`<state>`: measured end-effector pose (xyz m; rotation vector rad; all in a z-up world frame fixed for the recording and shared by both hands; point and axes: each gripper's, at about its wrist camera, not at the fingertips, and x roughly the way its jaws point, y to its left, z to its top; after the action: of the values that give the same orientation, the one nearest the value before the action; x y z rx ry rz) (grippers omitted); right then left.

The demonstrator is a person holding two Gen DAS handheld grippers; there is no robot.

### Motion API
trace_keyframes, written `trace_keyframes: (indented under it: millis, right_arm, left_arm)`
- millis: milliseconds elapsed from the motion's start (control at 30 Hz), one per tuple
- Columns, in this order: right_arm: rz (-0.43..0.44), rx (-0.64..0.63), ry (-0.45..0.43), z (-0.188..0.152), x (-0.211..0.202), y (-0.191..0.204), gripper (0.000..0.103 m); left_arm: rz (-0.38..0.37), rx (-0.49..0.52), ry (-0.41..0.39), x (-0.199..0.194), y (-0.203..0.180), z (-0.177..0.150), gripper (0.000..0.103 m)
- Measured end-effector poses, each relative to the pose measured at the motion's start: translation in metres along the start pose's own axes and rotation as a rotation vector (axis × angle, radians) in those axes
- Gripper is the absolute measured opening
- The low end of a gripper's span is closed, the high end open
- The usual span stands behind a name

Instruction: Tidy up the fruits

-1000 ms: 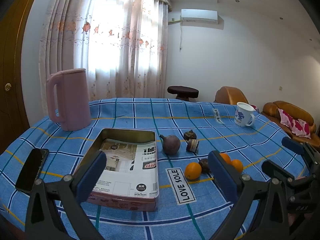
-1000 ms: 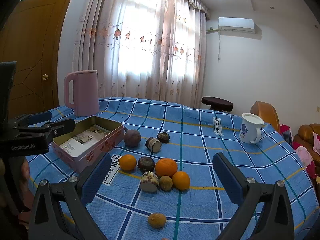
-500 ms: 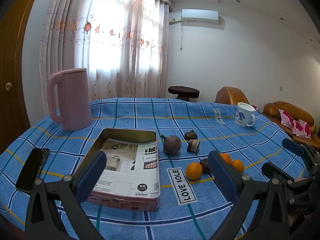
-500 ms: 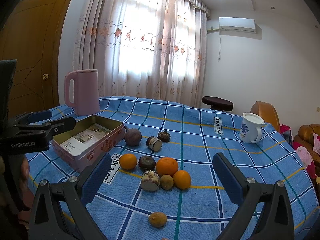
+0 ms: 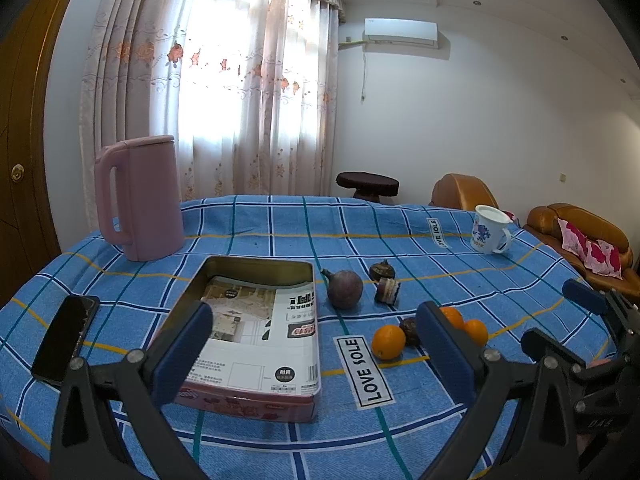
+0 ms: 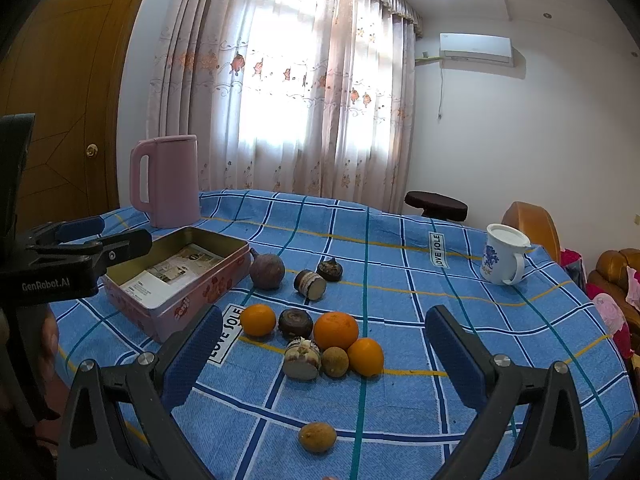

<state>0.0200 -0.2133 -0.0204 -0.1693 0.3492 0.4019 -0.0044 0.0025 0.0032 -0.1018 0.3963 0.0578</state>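
Several fruits lie on the blue checked tablecloth (image 6: pixel 420 280): three oranges (image 6: pixel 335 330), dark round fruits (image 6: pixel 295 322), a purple fruit (image 6: pixel 267 270) and small brown ones (image 6: pixel 317 437). A pink tin box (image 6: pixel 176 276), lined with paper, stands open to their left; it also shows in the left wrist view (image 5: pixel 256 320). My right gripper (image 6: pixel 324 364) is open and empty, just short of the fruit cluster. My left gripper (image 5: pixel 312 348) is open and empty over the tin's near end. The orange (image 5: pixel 388 342) lies right of the tin.
A pink kettle (image 5: pixel 138 196) stands at the far left of the table. A white mug (image 6: pixel 502 254) stands at the far right. A black phone (image 5: pixel 64 340) lies near the left edge. Brown sofas (image 5: pixel 580 232) stand beyond the table.
Both grippers have edged slightly forward toward the table; the fruits and tin have not moved.
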Motion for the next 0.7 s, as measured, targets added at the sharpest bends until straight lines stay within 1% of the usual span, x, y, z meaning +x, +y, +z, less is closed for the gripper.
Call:
trace_keyframes:
  millis: [333, 467, 567, 633, 700]
  right_arm:
    - [0.001, 0.000, 0.002, -0.001, 0.000, 0.001, 0.102]
    - [-0.003, 0.000, 0.009, -0.005, 0.002, -0.003, 0.102]
    - [-0.005, 0.010, 0.010, -0.020, 0.001, -0.013, 0.102]
    - [-0.007, 0.022, 0.041, -0.037, 0.004, -0.020, 0.102]
    - [0.006, 0.035, 0.070, -0.049, 0.006, -0.026, 0.100]
  left_arm:
    - [-0.001, 0.000, 0.002, 0.001, 0.000, 0.000, 0.103]
    - [-0.003, 0.003, 0.007, 0.004, 0.001, -0.007, 0.103]
    - [-0.009, 0.024, 0.028, 0.010, -0.005, -0.018, 0.103]
    - [-0.010, 0.037, 0.048, 0.018, -0.010, -0.027, 0.103]
    - [-0.027, 0.041, 0.065, 0.024, -0.015, -0.034, 0.103]
